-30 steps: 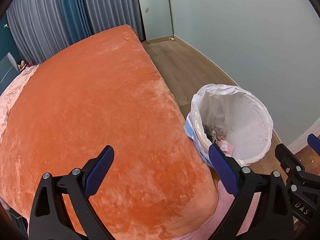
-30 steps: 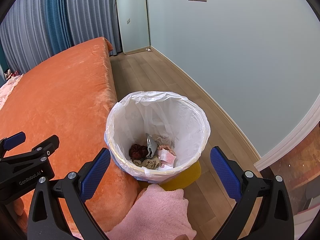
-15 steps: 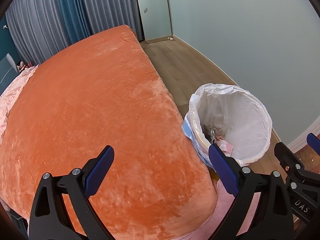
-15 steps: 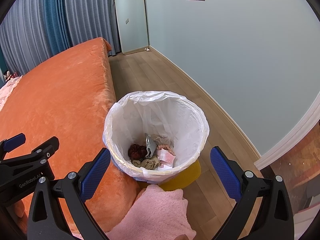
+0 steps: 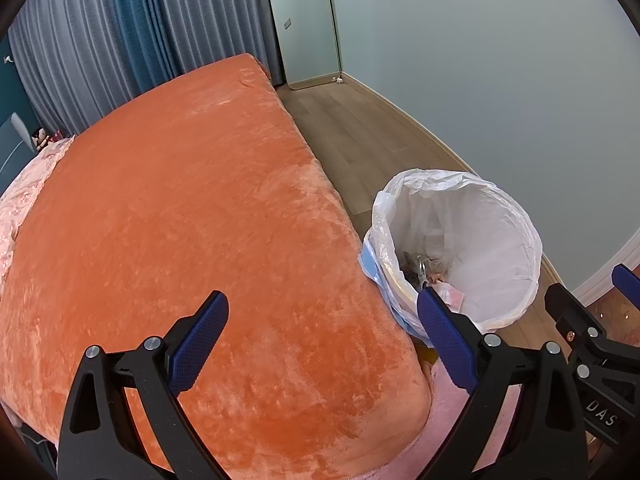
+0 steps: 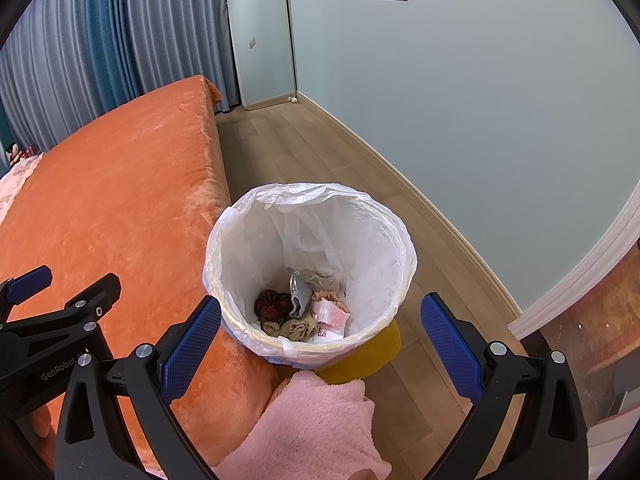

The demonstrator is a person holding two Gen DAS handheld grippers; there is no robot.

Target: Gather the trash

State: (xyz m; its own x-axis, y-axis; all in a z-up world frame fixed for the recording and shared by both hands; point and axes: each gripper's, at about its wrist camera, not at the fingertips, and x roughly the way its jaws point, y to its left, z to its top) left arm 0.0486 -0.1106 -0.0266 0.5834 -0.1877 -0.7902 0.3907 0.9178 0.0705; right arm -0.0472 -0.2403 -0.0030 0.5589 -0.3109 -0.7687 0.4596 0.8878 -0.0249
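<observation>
A yellow bin lined with a white plastic bag [image 6: 360, 236] [image 5: 492, 224] stands on the wood floor against the side of the bed. Trash lies at its bottom: a dark red scrunchie [image 6: 273, 304], a grey mask [image 6: 299, 292], tan cloth [image 6: 296, 328] and pink-white paper [image 6: 330, 316]. My right gripper [image 6: 320, 340] hangs open just above the bin's near rim, holding nothing. My left gripper [image 5: 322, 340] is open over the orange bedspread [image 5: 180, 220], its right finger [image 5: 444, 336] by the bin's rim. Each view shows the other gripper at its edge.
A pink fluffy cloth [image 6: 316, 428] lies below the bin at the bed's corner. The pale blue wall [image 6: 480, 100] runs close on the right, with a standing mirror [image 6: 262, 36] and grey-blue curtains [image 6: 100, 40] at the back. A pink quilt [image 5: 20, 184] covers the bed's far left.
Both views have shifted only slightly; the bin sits a touch lower and nearer in the right wrist view. Both grippers stay open and empty.
</observation>
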